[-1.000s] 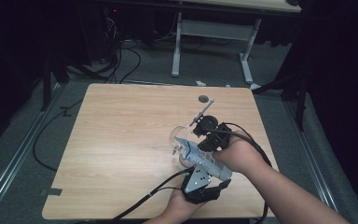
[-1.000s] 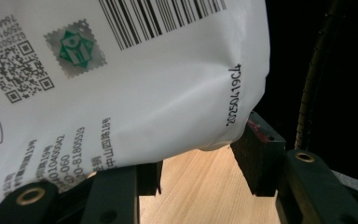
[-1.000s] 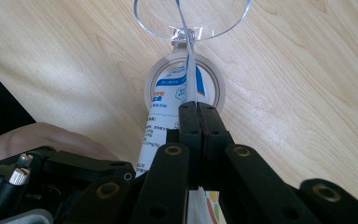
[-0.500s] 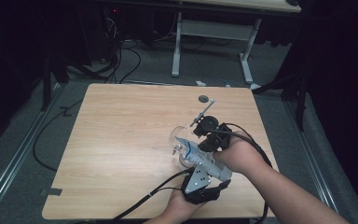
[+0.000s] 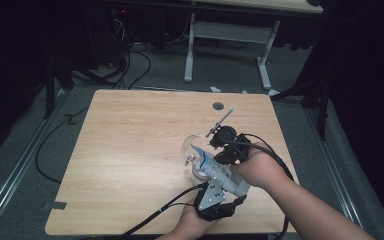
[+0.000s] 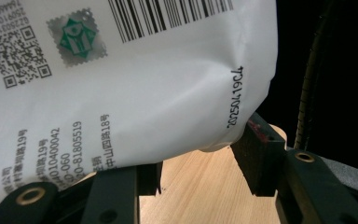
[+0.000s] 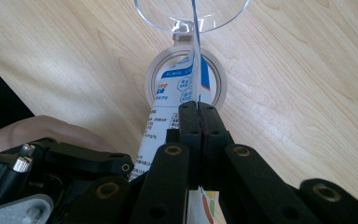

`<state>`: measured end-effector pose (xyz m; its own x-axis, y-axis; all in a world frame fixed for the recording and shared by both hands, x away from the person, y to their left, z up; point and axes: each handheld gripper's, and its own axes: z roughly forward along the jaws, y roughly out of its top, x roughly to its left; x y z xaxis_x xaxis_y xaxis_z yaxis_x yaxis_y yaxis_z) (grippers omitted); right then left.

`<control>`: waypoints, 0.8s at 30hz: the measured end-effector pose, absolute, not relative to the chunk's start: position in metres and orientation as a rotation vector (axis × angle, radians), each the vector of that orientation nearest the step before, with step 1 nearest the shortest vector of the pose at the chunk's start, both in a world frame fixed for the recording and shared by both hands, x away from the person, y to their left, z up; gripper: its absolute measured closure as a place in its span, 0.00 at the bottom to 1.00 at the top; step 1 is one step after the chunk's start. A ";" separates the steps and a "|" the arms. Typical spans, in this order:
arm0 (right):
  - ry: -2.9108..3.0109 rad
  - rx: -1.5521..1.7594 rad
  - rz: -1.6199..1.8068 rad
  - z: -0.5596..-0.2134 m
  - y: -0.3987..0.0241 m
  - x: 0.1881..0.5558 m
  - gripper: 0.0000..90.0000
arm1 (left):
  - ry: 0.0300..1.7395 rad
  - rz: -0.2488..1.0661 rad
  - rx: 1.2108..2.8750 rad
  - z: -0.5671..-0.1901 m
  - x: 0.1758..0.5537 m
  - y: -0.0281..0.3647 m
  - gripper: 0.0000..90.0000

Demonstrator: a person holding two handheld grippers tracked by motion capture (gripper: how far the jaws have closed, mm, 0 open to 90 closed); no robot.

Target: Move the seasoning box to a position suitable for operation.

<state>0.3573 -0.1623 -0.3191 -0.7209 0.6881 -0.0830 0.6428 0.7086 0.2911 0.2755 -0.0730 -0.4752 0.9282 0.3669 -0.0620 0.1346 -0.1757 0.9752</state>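
Note:
A white and blue printed pouch [image 5: 214, 169] hangs tilted over a clear round tub [image 5: 195, 170] whose clear lid [image 5: 192, 145] stands flipped open. My left gripper [image 5: 219, 192] comes in from the near table edge. In the left gripper view the left gripper [image 6: 191, 163] is shut on the bottom of the pouch [image 6: 144, 93]. My right gripper [image 5: 219, 156] reaches in from the right. In the right gripper view the right gripper [image 7: 199, 112] pinches the thin edge of the pouch [image 7: 161, 126] above the tub [image 7: 220, 88] and lid [image 7: 158, 14].
The wooden table [image 5: 130, 150] carries a small dark round disc [image 5: 218, 105] near its far edge. Beyond the table stands a white desk frame [image 5: 227, 35], and cables [image 5: 130, 65] lie on the grey floor. The left gripper's cable [image 5: 155, 215] trails off the near edge.

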 end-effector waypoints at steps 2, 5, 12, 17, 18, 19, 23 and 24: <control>2.732 1.076 0.360 -0.320 -0.162 0.357 1.00 | 0.375 0.216 1.752 -0.476 0.275 -0.072 0.62; 2.739 1.071 0.368 -0.321 -0.162 0.357 1.00 | 0.372 0.219 1.754 -0.478 0.274 -0.071 0.62; 2.737 1.076 0.358 -0.320 -0.162 0.355 1.00 | 0.370 0.220 1.763 -0.481 0.274 -0.068 0.62; 2.741 1.079 0.359 -0.321 -0.164 0.354 1.00 | 0.366 0.220 1.772 -0.484 0.274 -0.068 0.62; 2.740 1.083 0.357 -0.322 -0.164 0.354 1.00 | 0.365 0.221 1.776 -0.485 0.275 -0.068 0.62; 2.742 1.082 0.363 -0.322 -0.165 0.354 1.00 | 0.366 0.221 1.776 -0.485 0.275 -0.068 0.62; 2.744 1.087 0.367 -0.323 -0.166 0.353 1.00 | 0.370 0.224 1.782 -0.488 0.276 -0.067 0.62; 2.744 1.087 0.368 -0.323 -0.166 0.353 1.00 | 0.375 0.221 1.785 -0.489 0.276 -0.067 0.62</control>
